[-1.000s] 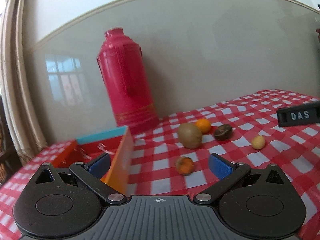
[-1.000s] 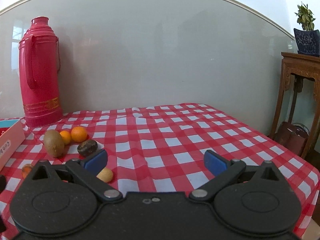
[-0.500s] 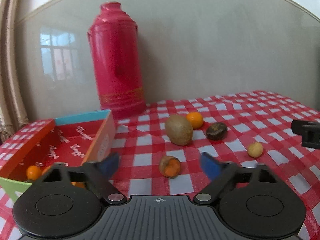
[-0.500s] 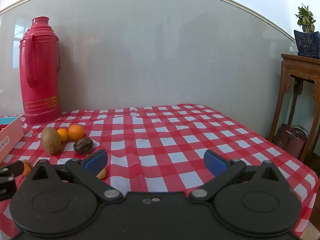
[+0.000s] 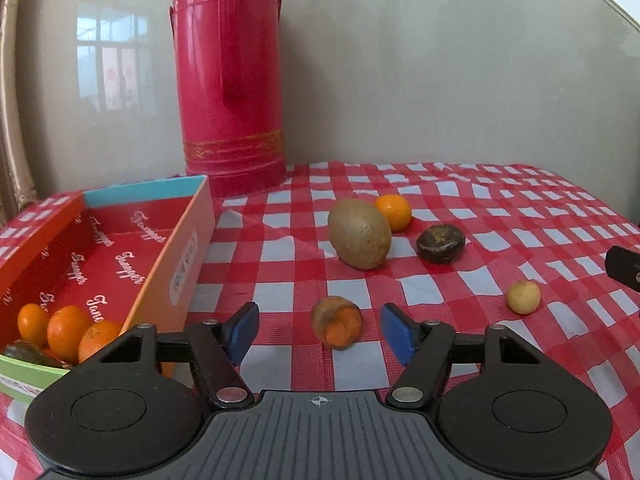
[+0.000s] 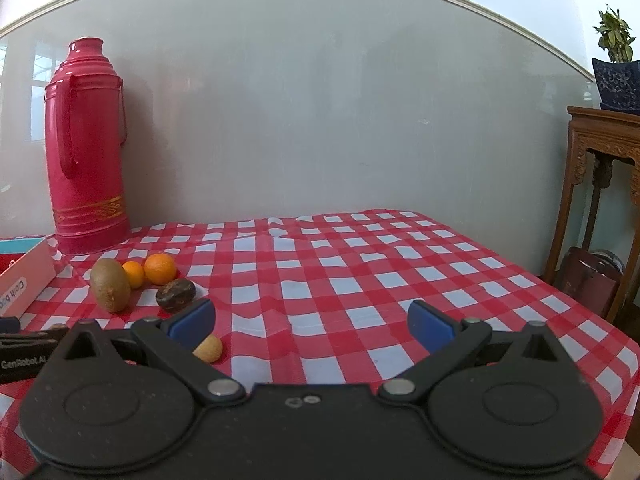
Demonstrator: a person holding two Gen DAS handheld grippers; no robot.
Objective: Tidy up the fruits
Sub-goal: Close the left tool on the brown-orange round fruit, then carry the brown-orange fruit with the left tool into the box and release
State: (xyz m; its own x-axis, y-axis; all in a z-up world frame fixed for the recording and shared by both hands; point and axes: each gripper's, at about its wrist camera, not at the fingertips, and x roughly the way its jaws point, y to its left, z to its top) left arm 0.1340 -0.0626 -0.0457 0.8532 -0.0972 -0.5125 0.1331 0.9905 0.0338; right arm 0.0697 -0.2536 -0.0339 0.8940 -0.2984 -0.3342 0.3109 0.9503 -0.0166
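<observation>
"GenRobot.AI" on left gripper (image 6: 24, 350)

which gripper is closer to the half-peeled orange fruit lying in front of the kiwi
Left. The left gripper has the fruit between its closing jaws, pads not yet touching. The right gripper hangs off to the fruit's right, open over bare tablecloth.

Right gripper (image 6: 311, 322) wide open over checked cloth (image 6: 360, 272), nothing between blue pads. Left of it, below red thermos (image 6: 86, 148): kiwi (image 6: 110, 290), two oranges (image 6: 160, 268), dark fruit (image 6: 176, 295). Pale fruit (image 6: 209, 349) nearest.
</observation>
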